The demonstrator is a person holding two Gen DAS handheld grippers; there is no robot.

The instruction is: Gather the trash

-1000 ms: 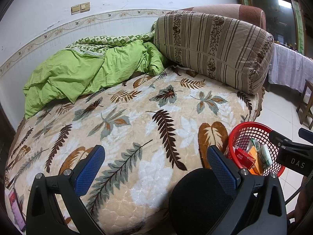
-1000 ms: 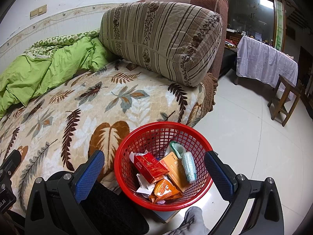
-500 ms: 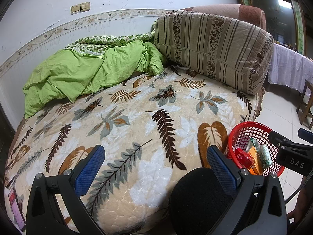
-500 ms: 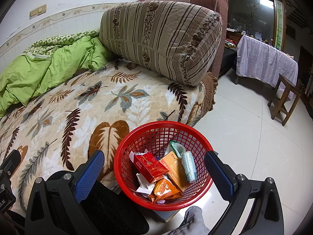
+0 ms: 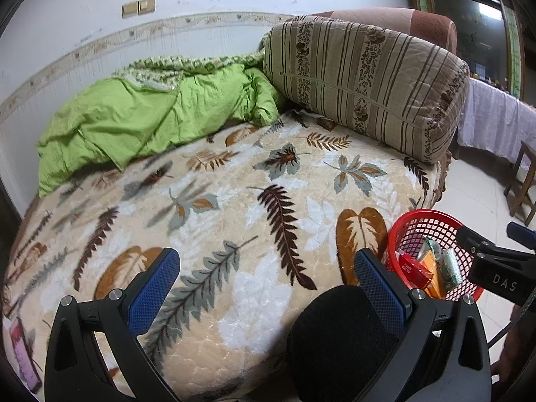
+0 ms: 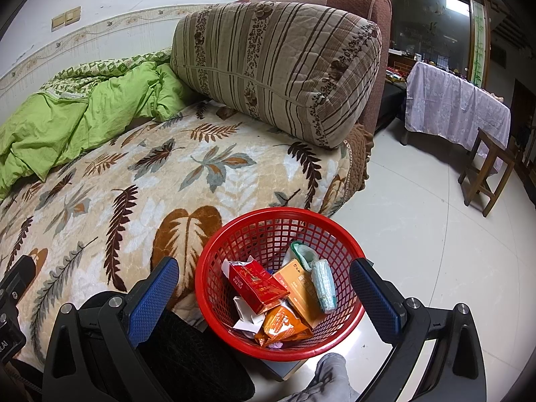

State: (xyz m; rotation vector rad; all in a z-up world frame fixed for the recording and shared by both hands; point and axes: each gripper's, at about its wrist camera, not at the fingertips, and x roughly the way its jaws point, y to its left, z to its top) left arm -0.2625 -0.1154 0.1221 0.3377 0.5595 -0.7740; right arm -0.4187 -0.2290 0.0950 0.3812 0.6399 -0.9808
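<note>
Trash sits already gathered in the red basket at the right edge of the left wrist view, just off the corner of the bed; the left gripper hangs above the leaf-print blanket with its blue pads wide apart and nothing between them; the blanket looks bare of litter across its middle, with a green quilt bunched against the wall and a striped bolster at the head; low at the left edge a small pink packet lies blurred, and I cannot tell whether it is rubbish or something else; the right wrist view looks straight down on the basket, which stands on the floor touching the bed's side; the right gripper hovers over it, fingers spread as wide as the rim and empty; inside lie a red carton, an orange box, an orange pouch, a pale green wrapper and some white paper scraps; to my eye the job is close to done, with perhaps that one pink thing left to check.
</note>
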